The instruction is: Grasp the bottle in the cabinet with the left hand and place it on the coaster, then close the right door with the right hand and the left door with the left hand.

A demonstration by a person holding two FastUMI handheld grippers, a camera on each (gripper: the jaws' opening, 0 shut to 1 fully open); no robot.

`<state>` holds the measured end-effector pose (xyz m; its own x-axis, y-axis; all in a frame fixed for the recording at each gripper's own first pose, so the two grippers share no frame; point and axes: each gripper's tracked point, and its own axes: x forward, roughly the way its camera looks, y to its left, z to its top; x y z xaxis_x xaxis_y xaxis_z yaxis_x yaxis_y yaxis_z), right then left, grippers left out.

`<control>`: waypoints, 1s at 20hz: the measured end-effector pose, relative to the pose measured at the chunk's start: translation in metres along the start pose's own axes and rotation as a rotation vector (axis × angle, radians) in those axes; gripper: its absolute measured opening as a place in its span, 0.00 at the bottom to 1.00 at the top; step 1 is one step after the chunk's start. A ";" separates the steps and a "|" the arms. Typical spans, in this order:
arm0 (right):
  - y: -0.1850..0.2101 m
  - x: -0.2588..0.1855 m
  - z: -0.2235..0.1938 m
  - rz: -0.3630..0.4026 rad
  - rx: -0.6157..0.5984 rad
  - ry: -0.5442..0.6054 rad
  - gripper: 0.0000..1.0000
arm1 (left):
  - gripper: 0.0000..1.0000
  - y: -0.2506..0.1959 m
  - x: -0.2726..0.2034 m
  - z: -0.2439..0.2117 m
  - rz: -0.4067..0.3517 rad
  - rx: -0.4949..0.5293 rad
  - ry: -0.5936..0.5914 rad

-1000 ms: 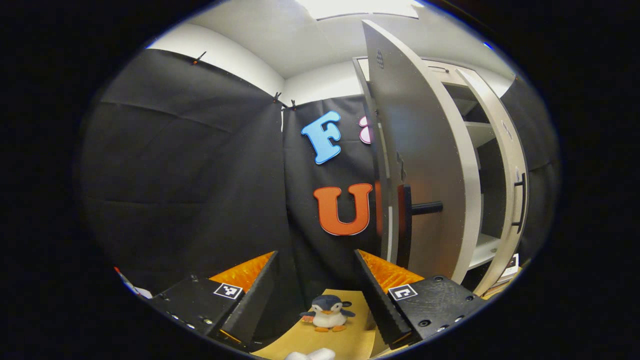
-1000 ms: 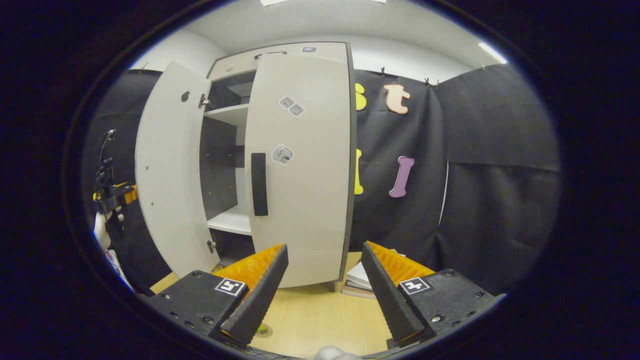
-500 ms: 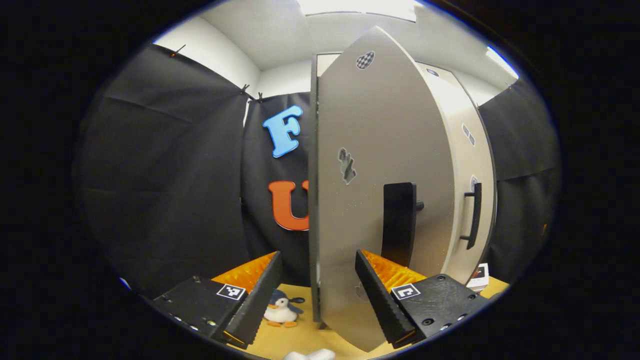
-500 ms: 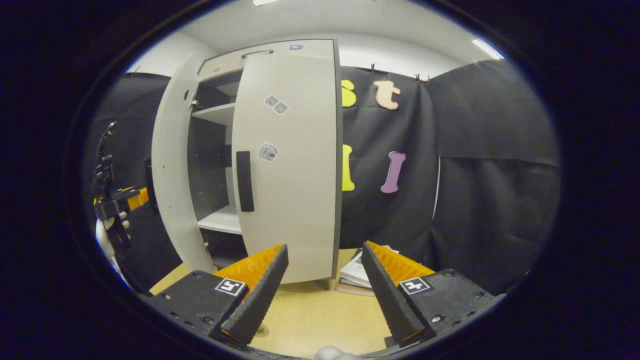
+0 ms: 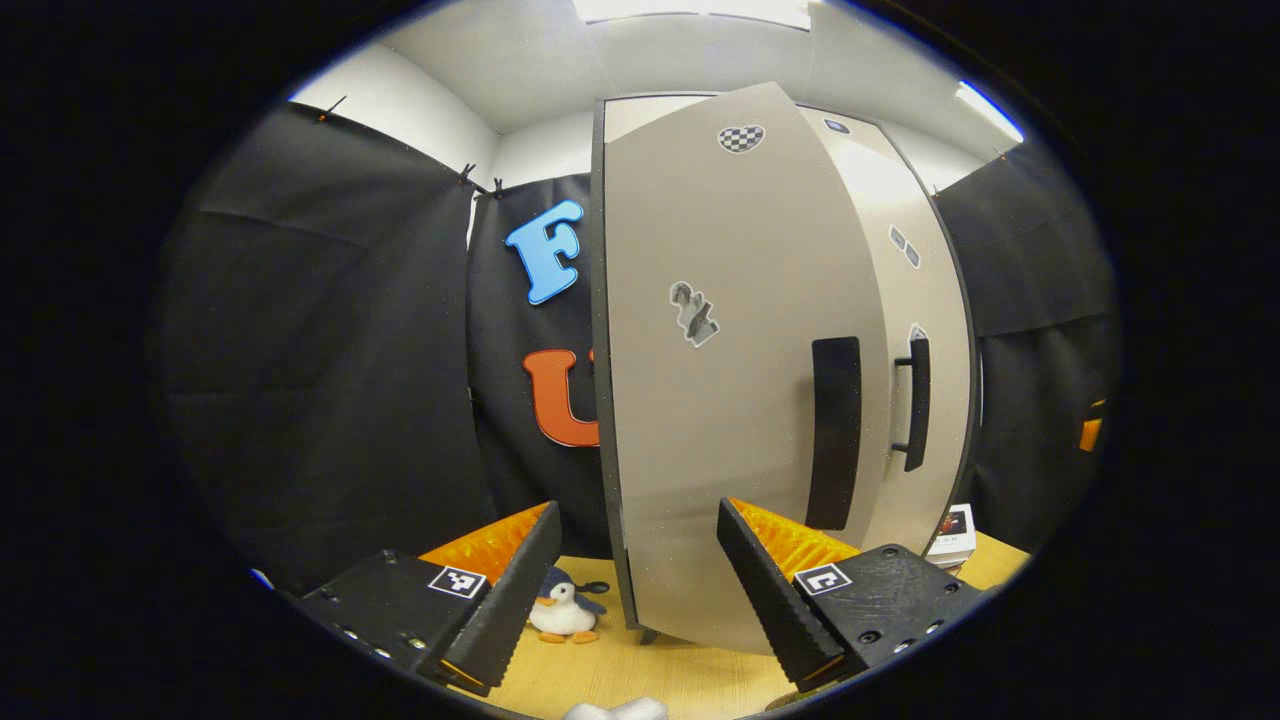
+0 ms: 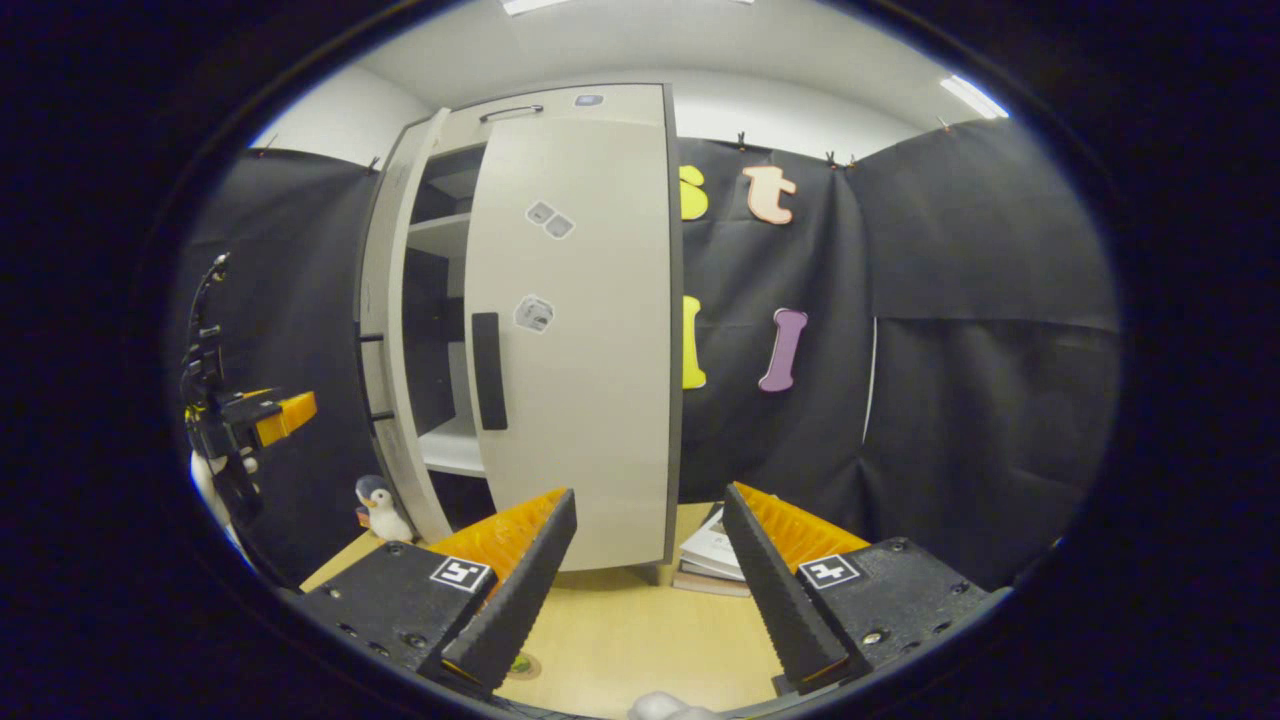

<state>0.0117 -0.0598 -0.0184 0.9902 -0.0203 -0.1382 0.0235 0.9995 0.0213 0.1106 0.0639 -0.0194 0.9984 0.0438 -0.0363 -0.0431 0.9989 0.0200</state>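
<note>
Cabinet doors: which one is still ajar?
The left door, on the penguin toy's side: a gap at its edge shows shelves. The right door, beside the books, looks flush.

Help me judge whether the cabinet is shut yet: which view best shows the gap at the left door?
The right gripper view: the left door stands ajar, shelves visible behind. The left gripper view shows only its front face.

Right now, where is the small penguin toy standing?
In the left gripper view the penguin toy stands on the wooden table, left of the cabinet's left door. The right gripper view shows it beside that door's lower edge.
</note>
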 end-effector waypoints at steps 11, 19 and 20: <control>0.034 -0.005 0.014 0.057 0.001 -0.048 0.97 | 0.96 -0.018 -0.019 0.000 -0.077 -0.012 0.011; 0.042 -0.008 0.018 0.059 0.017 -0.078 0.97 | 0.96 -0.012 -0.035 0.000 -0.044 -0.019 -0.001; 0.044 -0.008 0.017 0.061 0.015 -0.078 0.95 | 0.95 -0.012 -0.037 -0.002 -0.034 -0.029 0.005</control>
<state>0.0074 -0.0161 0.0000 0.9975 0.0386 -0.0590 -0.0362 0.9985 0.0422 0.0739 0.0504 -0.0205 0.9991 0.0103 -0.0418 -0.0107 0.9999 -0.0100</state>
